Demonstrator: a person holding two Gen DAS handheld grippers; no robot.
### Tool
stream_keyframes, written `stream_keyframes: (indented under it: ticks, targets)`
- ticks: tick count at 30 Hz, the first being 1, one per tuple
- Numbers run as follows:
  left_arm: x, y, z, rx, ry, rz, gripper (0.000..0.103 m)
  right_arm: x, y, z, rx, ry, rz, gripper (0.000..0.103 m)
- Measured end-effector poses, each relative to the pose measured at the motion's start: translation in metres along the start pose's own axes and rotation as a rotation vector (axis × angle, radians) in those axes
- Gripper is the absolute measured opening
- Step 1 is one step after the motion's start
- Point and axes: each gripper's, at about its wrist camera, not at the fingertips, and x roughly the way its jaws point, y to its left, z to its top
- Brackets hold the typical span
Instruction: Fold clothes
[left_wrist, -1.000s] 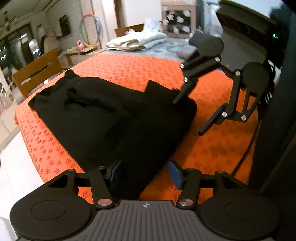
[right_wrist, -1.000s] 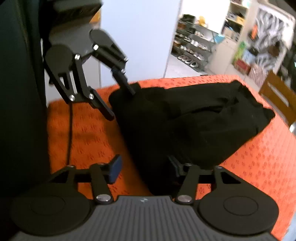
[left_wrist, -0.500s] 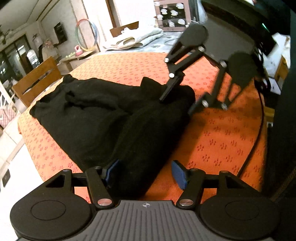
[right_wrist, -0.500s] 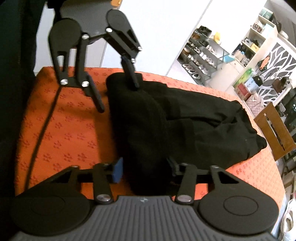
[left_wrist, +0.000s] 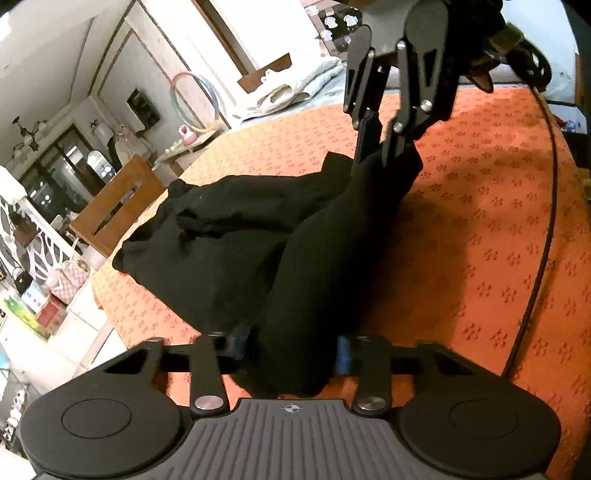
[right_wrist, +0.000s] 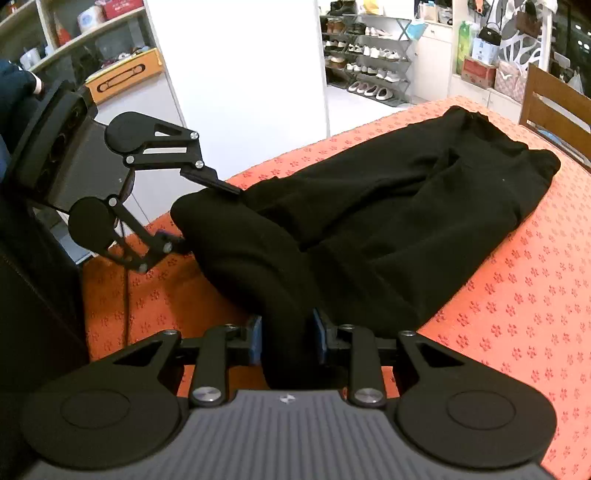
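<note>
Black clothes (left_wrist: 303, 266) sit squeezed in both your grippers: left gripper (left_wrist: 291, 349) and right gripper (right_wrist: 286, 338) have just closed on them.

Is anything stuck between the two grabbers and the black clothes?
Nothing visible. The left gripper and right gripper have just been closing, each pinching one end of a thick fold of the black fabric garment on the orange patterned cloth.

Left gripper (left_wrist: 291, 345) and right gripper (right_wrist: 286, 339), jaws just closing, each pinching cloth
</note>
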Motion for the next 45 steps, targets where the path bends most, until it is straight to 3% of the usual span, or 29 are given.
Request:
stream_keyframes:
  ticks: [4, 6, 10, 12, 14, 15, 18, 24, 30, 33, 37, 45]
  targets:
    - [-0.003, 0.010, 0.003, -0.072, 0.000, -0.025, 0.033, 0.000, 0.020, -0.008, -0.109, -0.009, -0.062, 0.055]
    - [-0.002, 0.019, 0.005, -0.133, 0.008, -0.043, 0.032, 0.000, 0.032, -0.015, -0.176, -0.008, -0.113, 0.074]
    - [-0.001, 0.034, 0.006, -0.253, 0.026, -0.076, 0.032, 0.007, 0.052, -0.028, -0.350, -0.014, -0.233, 0.070]
    - [-0.002, 0.040, 0.006, -0.304, 0.031, -0.086, 0.031, 0.010, 0.059, -0.032, -0.436, -0.017, -0.296, 0.058]
    - [-0.004, 0.045, 0.007, -0.356, 0.029, -0.093, 0.031, 0.010, 0.064, -0.035, -0.502, -0.027, -0.343, 0.052]
    - [-0.005, 0.046, 0.009, -0.363, 0.029, -0.092, 0.030, 0.009, 0.066, -0.035, -0.516, -0.029, -0.355, 0.043]
    - [-0.008, 0.045, 0.013, -0.373, 0.029, -0.101, 0.028, 0.003, 0.068, -0.030, -0.476, -0.016, -0.346, 0.035]
    - [-0.026, 0.043, 0.015, -0.436, 0.056, -0.172, 0.028, -0.020, 0.070, -0.018, -0.311, -0.013, -0.278, 0.033]
    - [-0.052, 0.027, 0.008, -0.495, 0.143, -0.340, 0.028, -0.046, 0.082, -0.022, -0.158, 0.076, -0.080, 0.034]
    - [-0.051, 0.024, 0.000, -0.572, 0.188, -0.387, 0.029, -0.048, 0.084, -0.026, -0.090, 0.124, 0.010, 0.034]
    - [-0.042, 0.033, -0.005, -0.667, 0.196, -0.403, 0.030, -0.047, 0.072, -0.026, -0.014, 0.131, 0.041, 0.034]
    - [-0.040, 0.054, -0.006, -0.723, 0.151, -0.390, 0.039, -0.057, 0.047, -0.021, 0.084, 0.071, 0.036, 0.038]
